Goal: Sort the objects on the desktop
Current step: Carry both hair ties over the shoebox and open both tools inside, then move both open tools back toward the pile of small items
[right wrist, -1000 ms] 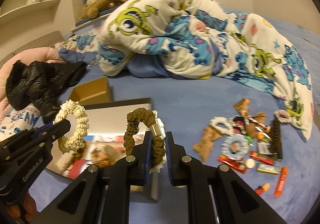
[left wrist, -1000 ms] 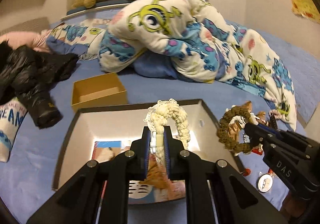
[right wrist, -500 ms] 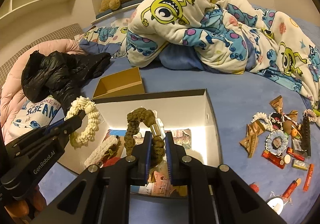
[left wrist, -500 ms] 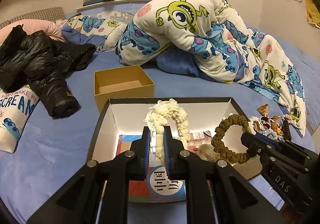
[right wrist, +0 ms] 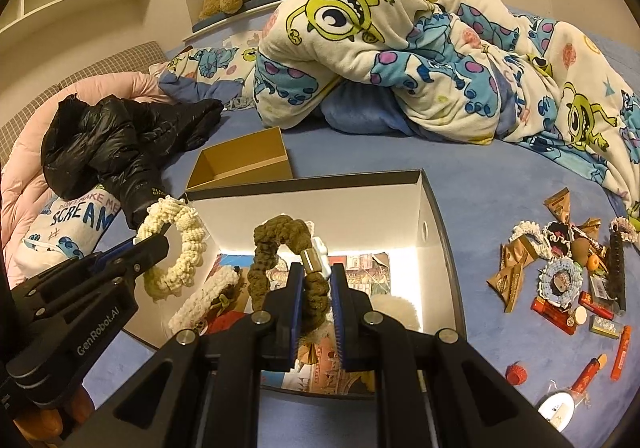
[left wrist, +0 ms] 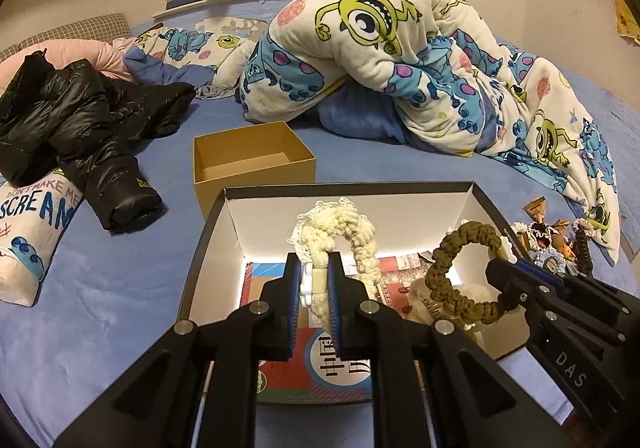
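A: What is the left gripper (left wrist: 314,290) doing?

B: Its jaws are pinched on the cream scrunchie (left wrist: 340,240), which stands up as a loop above the fingertips, over the open black box (left wrist: 208,244).

A: And the right gripper (right wrist: 314,298)?

B: Clamped on the brown scrunchie (right wrist: 280,248), near a small metal clasp. That loop also rises above the same box, seen here with its white inner wall (right wrist: 348,212).

A: What lies in the box?

B: Printed paper on the floor, another cream scrunchie (right wrist: 204,298) and something fluffy and white (right wrist: 394,310) at about 3 o'clock from the right fingertips.

A: Anything beside the box?

B: A small tan cardboard box (left wrist: 248,164) touches its far left corner, at 11 o'clock in the left view. At 3 o'clock in the right view, a scatter of small items (right wrist: 560,280) lies on the blue bedspread (right wrist: 492,200), well apart from the box.
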`<action>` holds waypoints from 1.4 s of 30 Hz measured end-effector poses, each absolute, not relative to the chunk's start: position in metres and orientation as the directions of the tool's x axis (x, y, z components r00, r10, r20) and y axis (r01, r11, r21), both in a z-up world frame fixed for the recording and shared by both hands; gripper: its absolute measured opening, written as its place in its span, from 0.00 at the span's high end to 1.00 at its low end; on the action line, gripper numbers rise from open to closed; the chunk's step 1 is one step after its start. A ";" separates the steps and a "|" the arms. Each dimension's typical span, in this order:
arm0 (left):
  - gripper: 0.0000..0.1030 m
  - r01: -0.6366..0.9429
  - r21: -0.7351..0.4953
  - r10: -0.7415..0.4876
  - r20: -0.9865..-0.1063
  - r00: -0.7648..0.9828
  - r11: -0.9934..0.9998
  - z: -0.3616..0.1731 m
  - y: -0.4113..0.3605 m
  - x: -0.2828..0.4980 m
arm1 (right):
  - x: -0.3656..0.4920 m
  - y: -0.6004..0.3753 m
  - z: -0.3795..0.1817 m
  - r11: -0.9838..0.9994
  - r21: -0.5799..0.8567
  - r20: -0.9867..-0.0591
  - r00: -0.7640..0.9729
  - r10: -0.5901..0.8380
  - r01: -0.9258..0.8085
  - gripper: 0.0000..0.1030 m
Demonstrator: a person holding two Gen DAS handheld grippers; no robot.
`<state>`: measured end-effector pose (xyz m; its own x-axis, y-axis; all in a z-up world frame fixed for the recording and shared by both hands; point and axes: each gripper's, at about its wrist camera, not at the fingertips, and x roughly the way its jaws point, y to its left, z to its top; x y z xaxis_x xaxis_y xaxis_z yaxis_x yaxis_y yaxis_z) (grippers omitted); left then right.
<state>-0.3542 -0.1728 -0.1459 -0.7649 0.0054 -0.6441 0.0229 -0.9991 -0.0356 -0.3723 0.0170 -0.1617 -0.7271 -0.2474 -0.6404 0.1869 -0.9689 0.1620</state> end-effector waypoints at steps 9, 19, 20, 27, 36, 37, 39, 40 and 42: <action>0.10 0.072 0.000 -0.059 -0.584 -0.809 -0.997 -0.135 -0.178 -0.343 | -0.369 0.018 -0.152 -0.981 0.109 -0.635 -0.748 -0.193 0.161 0.33; 0.06 0.082 0.031 -0.084 -0.572 -0.816 -0.996 -0.125 -0.176 -0.341 | -0.367 0.027 -0.131 -0.984 0.092 -0.608 -0.774 -0.179 0.155 0.28; 0.06 0.081 0.024 -0.080 -0.569 -0.818 -0.996 -0.124 -0.176 -0.341 | -0.366 0.028 -0.130 -0.983 0.091 -0.606 -0.775 -0.179 0.157 0.28; 0.06 0.059 -0.020 -0.037 -0.566 -0.824 -0.998 -0.120 -0.166 -0.344 | -0.364 0.042 -0.127 -0.986 0.088 -0.603 -0.780 -0.167 0.142 0.28; 0.06 0.003 -0.009 0.003 -0.568 -0.823 -1.000 -0.118 -0.123 -0.356 | -0.364 0.078 -0.125 -0.991 0.100 -0.604 -0.786 -0.130 0.086 0.28; 0.06 -0.005 -0.009 0.009 -0.569 -0.822 -1.000 -0.119 -0.117 -0.357 | -0.364 0.082 -0.125 -0.991 0.101 -0.604 -0.787 -0.127 0.082 0.28; 0.06 -0.015 -0.002 0.013 -0.572 -0.820 -1.000 -0.119 -0.108 -0.359 | -0.363 0.090 -0.125 -0.992 0.103 -0.607 -0.786 -0.120 0.071 0.28; 0.06 -0.021 0.000 0.017 -0.575 -0.818 -1.000 -0.120 -0.103 -0.359 | -0.363 0.094 -0.125 -0.992 0.109 -0.608 -0.785 -0.119 0.066 0.28; 0.06 -0.032 -0.001 0.026 -0.577 -0.817 -1.000 -0.120 -0.095 -0.360 | -0.363 0.102 -0.125 -0.992 0.113 -0.609 -0.786 -0.110 0.051 0.28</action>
<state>-0.3604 -0.0951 -0.1197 -0.8167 0.0262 -0.5765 -0.0316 -0.9995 -0.0007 -0.3626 0.1025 -0.1250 -0.7857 -0.1099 -0.6087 0.0510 -0.9923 0.1132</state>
